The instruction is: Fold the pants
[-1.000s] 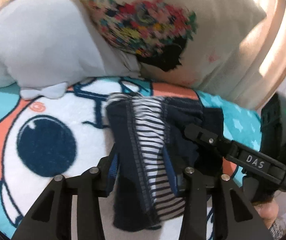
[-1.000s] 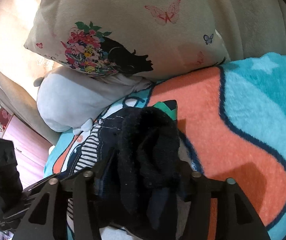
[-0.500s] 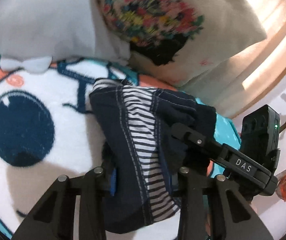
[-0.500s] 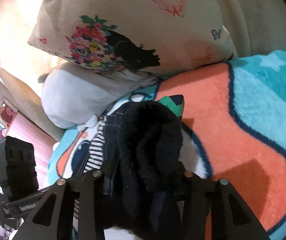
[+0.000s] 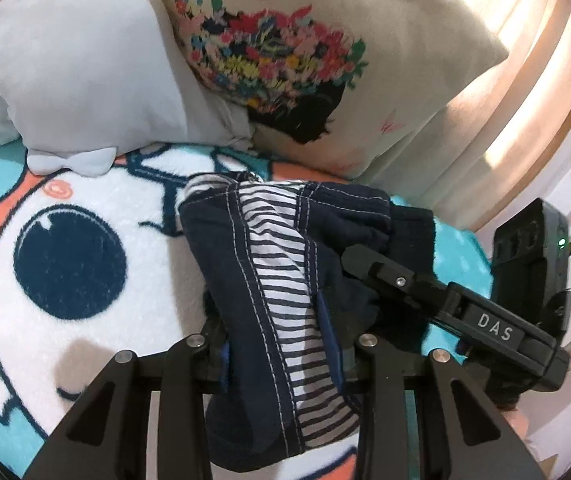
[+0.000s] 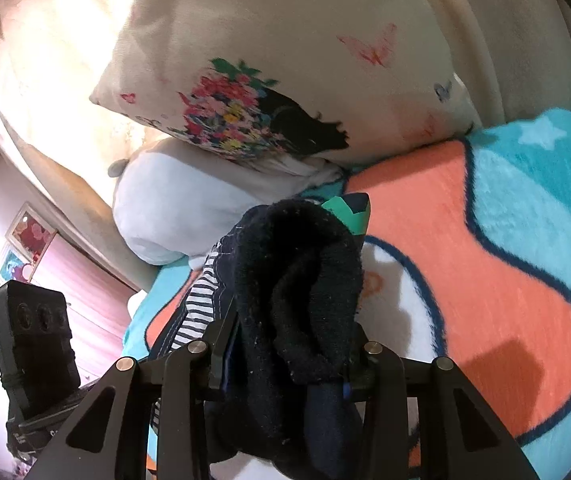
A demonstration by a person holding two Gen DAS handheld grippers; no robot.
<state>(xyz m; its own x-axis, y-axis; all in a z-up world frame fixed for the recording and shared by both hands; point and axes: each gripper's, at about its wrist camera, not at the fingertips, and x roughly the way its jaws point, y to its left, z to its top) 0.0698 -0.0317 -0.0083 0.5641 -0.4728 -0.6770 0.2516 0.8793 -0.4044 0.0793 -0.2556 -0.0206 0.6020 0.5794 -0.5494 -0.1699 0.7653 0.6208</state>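
Note:
The pants (image 5: 273, 264) are small, dark navy with a white-and-navy striped lining, bunched over a cartoon blanket. My left gripper (image 5: 281, 344) is shut on one end of them, cloth draping over the jaws. My right gripper (image 6: 285, 356) is shut on the other end, where the dark fleecy fabric (image 6: 301, 272) is doubled over and hides the fingertips. The right gripper shows in the left wrist view (image 5: 437, 300), close on the right. The left gripper's body shows at the lower left of the right wrist view (image 6: 33, 344).
The blanket (image 5: 73, 208) is turquoise, orange and white with a big cartoon eye. A grey plush pillow (image 5: 73, 64) and a cream floral cushion (image 5: 305, 52) lean at the head of the bed. Beige curtains (image 5: 525, 80) hang to the right.
Both grippers have kept their hold on the pants. The pants have lifted a little and shifted; the cushions sit farther from the left camera than half a second ago.

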